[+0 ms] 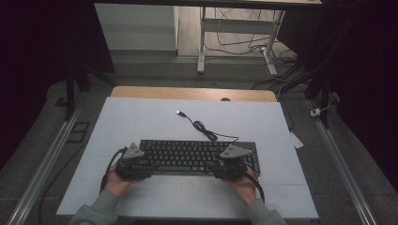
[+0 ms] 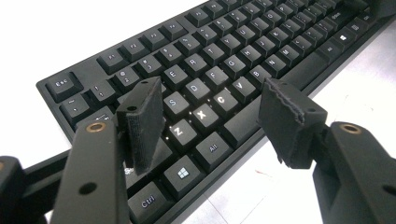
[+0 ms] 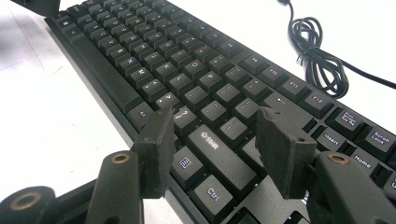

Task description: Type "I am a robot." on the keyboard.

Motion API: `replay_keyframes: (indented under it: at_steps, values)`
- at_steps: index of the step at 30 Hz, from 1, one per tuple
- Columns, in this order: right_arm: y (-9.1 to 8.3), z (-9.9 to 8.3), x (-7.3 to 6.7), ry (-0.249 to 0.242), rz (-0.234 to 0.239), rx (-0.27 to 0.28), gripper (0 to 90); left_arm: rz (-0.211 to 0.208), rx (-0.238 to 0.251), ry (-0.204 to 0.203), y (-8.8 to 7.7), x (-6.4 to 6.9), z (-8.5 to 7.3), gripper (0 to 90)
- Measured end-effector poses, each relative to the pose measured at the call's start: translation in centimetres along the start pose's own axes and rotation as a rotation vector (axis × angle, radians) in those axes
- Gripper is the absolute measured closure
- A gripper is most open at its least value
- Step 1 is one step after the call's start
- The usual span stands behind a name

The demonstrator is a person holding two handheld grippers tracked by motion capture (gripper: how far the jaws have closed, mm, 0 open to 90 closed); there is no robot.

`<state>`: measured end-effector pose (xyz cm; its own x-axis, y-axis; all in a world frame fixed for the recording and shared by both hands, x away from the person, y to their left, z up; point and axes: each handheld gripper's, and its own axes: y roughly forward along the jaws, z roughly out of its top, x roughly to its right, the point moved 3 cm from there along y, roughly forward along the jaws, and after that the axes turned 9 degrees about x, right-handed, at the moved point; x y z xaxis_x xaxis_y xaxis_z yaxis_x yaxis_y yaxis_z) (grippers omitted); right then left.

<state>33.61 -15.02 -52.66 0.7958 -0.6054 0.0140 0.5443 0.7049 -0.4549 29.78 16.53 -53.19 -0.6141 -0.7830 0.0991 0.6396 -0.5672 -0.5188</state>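
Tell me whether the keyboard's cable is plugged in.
Unplugged: the keyboard cable lies loosely coiled on the table, its USB plug free.

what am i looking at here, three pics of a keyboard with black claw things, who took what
No robot here: a person sits at a table with a hand-held gripper in each hand, the left hand-held gripper and the right hand-held gripper. The wide picture comes from a camera above the table. The two close-ups come from cameras riding on each tool, looking along its two black jaws. On the white table lies a black keyboard with its cable unplugged and coiled behind it. Both tools hover at the keyboard's ends, jaws open, holding nothing.
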Motion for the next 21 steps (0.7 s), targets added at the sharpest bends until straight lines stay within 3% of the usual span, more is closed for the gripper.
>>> replay_keyframes:
  at_steps: [8, 15, 21]
  values:
    - [0.0, 0.0, 0.0, 0.002, 0.0, 0.002, 47.3, 0.001, -0.006, 0.005, 0.1, 0.0, -0.1, 39.2]
    - [0.3, 0.9, -0.4, 0.029, 0.026, 0.044, 49.0, 0.0, -0.016, 0.011, 0.3, 0.1, -0.1, 38.6]
    - [1.3, 1.6, -1.3, -0.007, 0.069, 0.034, 66.4, 0.0, -0.013, 0.01, 0.2, 0.1, -0.1, 38.3]
